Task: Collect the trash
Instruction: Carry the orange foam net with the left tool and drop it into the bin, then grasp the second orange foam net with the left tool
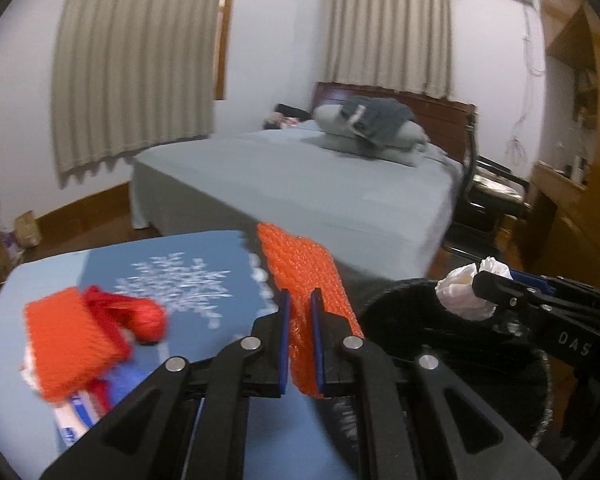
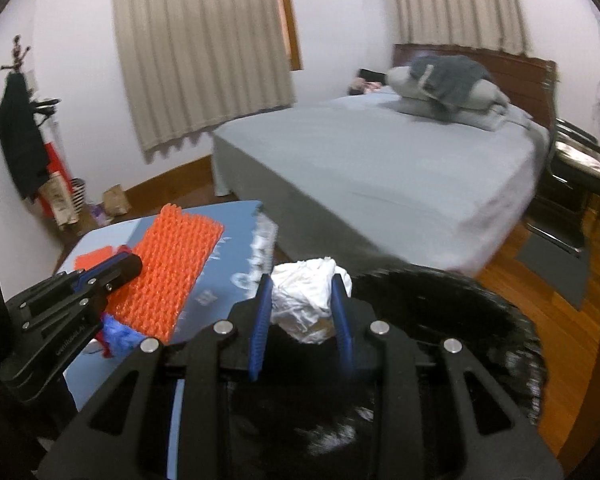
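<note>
The right gripper (image 2: 302, 312) is pinching a crumpled white tissue (image 2: 304, 300) directly above the black bin (image 2: 460, 320) at lower centre. The left gripper (image 1: 300, 340) is clamping the orange foam netting (image 1: 300, 272), long axis running up-frame, just left of the bin's rim.

A low blue table (image 1: 220, 248) with a white snowflake print stood at the foot of the bed (image 1: 300, 176), nearly touching it. On the table, toward 8 o'clock in the left wrist view, lay an orange mesh piece (image 1: 72, 344) with a red ball-like thing (image 1: 150, 320) just beside it at its 3 o'clock; both were blurred. The bed, under a grey sheet, carried stacked grey pillows (image 1: 364, 128) toward 1 o'clock. The wooden floor (image 2: 560, 320) bore a dark mat (image 2: 556, 268) beside the bed's 4 o'clock corner.
</note>
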### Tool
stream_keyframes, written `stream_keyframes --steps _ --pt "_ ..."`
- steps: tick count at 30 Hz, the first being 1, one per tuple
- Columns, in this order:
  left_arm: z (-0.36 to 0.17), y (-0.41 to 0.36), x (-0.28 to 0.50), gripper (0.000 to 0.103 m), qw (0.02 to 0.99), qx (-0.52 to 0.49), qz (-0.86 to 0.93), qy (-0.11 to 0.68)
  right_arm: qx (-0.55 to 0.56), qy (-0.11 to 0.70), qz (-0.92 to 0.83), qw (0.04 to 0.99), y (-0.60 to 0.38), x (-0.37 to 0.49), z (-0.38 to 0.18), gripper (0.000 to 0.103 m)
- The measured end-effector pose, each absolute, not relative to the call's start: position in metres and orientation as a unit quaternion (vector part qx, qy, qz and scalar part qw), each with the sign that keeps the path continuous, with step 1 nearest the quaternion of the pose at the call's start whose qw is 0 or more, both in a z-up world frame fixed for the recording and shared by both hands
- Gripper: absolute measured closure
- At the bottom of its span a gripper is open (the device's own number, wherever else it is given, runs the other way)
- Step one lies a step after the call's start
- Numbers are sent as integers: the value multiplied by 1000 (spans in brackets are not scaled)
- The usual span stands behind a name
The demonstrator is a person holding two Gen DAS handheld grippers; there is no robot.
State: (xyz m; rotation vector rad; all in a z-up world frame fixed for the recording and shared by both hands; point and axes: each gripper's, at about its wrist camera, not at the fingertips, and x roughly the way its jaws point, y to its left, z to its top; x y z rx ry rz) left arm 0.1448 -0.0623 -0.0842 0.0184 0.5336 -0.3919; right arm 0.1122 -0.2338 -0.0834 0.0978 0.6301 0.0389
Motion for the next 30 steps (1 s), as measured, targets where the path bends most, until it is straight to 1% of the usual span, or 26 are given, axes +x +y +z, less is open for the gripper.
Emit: stream_keyframes --steps 6,9,10,11,12,13,14,15,16,17,18,20,22,25,30 --pt "-92 -110 144 93 930 14 -246 274 52 308 -33 949 -275 92 -89 73" --pt "-96 -127 143 91 919 20 -272 285 54 312 -53 947 -289 87 -94 68" --pt "-98 -130 144 82 917 21 -276 288 54 313 -61 946 -292 86 -95 61" --pt "-98 -130 143 65 915 18 -278 291 57 313 -70 945 -296 82 -97 57" --pt "-98 -127 142 59 916 15 -277 291 59 313 -73 945 -299 85 -96 51" --pt "-98 -121 146 54 917 13 -273 289 59 311 -78 945 -300 85 -96 44" --pt "-97 -117 146 52 920 13 -266 286 58 310 -81 945 -300 85 -96 40" --pt "-96 -113 145 50 924 16 -257 283 57 308 -85 946 -300 84 -96 31" --pt "-94 -107 145 43 928 18 -245 279 55 306 -89 946 -298 84 -96 22" --pt "-92 -99 144 37 932 19 -235 274 54 303 -91 947 -296 84 -96 17" --pt "-92 -93 145 36 935 20 -225 272 53 301 -93 948 -295 84 -94 12" --pt "-90 -75 144 27 944 24 -194 266 51 293 -91 950 -290 85 -93 11" --pt "-88 -57 142 23 950 25 -171 261 49 292 -83 951 -283 90 -92 9" --pt "-85 -26 141 21 959 29 -125 252 49 290 -64 954 -267 98 -88 8" --pt "-80 23 141 21 969 29 -49 239 44 290 -11 956 -225 115 -90 8"
